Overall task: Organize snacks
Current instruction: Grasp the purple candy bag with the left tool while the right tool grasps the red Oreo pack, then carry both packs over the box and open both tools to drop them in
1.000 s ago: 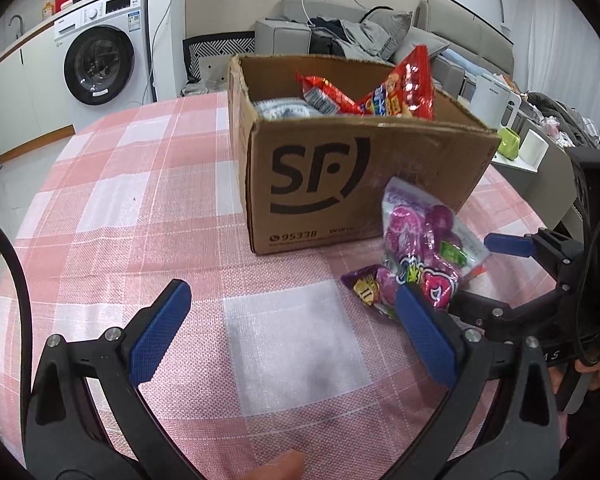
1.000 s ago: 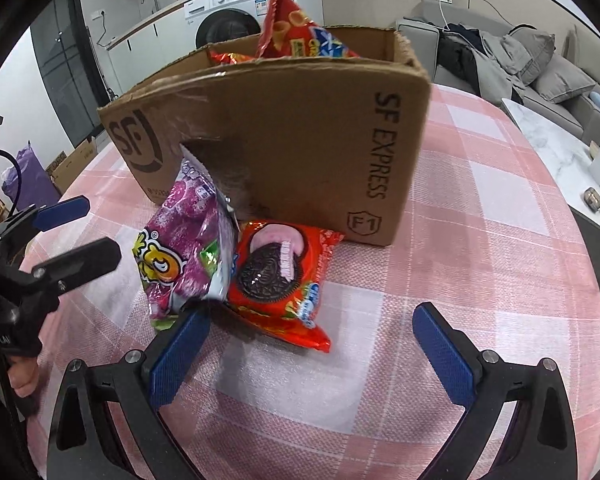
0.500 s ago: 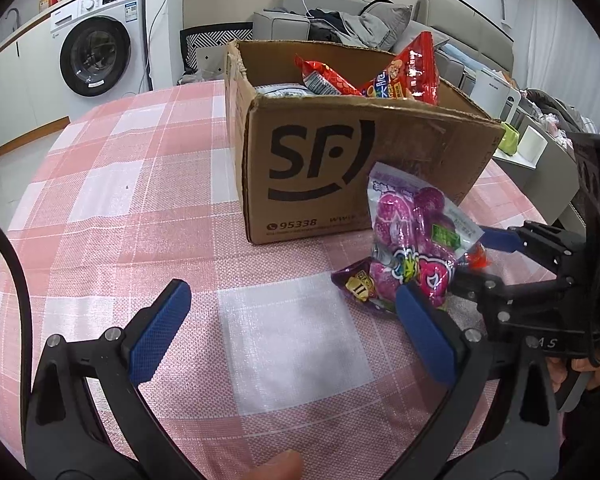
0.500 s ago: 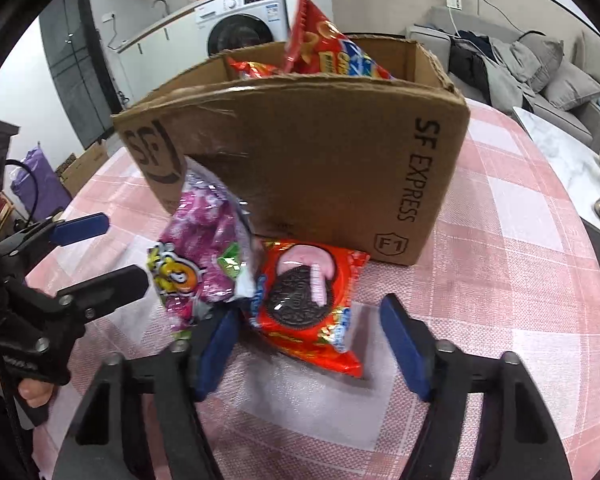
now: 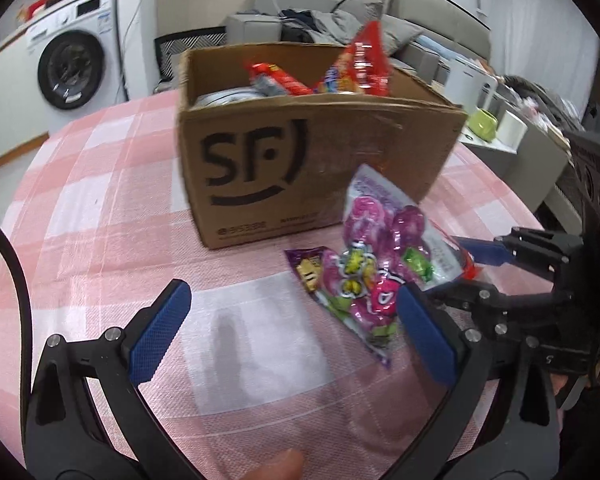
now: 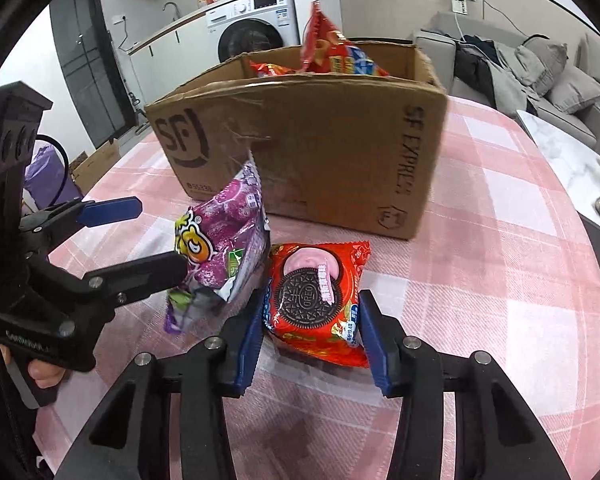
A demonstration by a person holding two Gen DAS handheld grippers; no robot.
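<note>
Red Oreo packet (image 6: pixel 314 300) pinched between the right gripper (image 6: pixel 310 340) pads

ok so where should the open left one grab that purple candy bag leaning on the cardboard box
Best by the free lower corner of the purple plastic candy bag, approached from the open tablecloth side. The bag stands tilted against the brown cardboard box, so its top is backed by the wall, and the red Oreo pack held by the right hand-held gripper crowds the other side.

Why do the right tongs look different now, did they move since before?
Yes. The right tongs have just been closing, and now their blue pads squeeze the red Oreo pack, which lies in front of the cardboard box.
</note>
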